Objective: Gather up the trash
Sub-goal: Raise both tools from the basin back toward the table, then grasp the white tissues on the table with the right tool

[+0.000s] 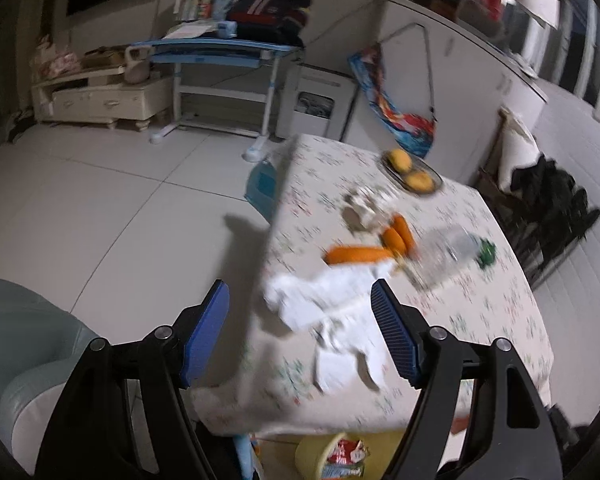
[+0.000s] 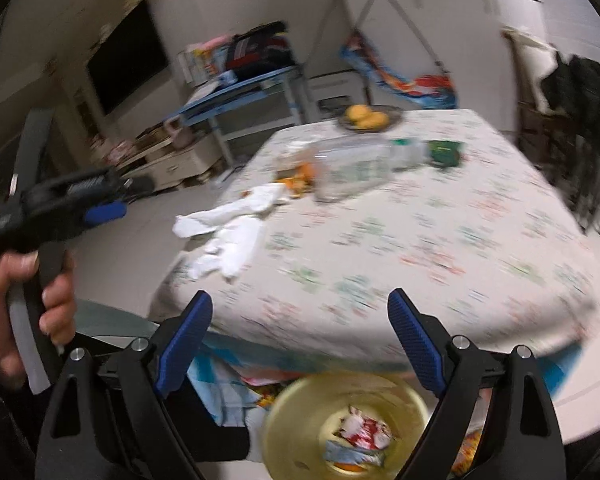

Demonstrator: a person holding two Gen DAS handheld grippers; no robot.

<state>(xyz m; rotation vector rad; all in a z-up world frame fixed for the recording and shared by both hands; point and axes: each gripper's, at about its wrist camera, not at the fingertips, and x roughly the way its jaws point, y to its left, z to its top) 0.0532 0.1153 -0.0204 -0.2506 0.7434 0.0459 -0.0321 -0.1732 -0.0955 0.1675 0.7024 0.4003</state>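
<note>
Crumpled white tissues (image 1: 332, 312) lie at the near left edge of a table with a floral cloth (image 1: 480, 320); they also show in the right wrist view (image 2: 228, 232). Orange peels (image 1: 364, 254) and a clear plastic bottle (image 1: 456, 248) with a green cap lie behind them. My left gripper (image 1: 300, 332) is open and empty, hovering above the tissues. My right gripper (image 2: 300, 344) is open and empty above a yellow bin (image 2: 348, 424) that holds wrappers. The bin also shows in the left wrist view (image 1: 324, 456). The left gripper appears in the right wrist view (image 2: 100, 212), held by a hand.
A plate with yellow fruit (image 1: 412, 170) stands at the table's far side. A green object (image 2: 444, 152) lies by the bottle. A blue desk (image 1: 220, 52) and a white cabinet (image 1: 100, 96) stand across the tiled floor. A chair with dark clothes (image 1: 548, 200) is at the right.
</note>
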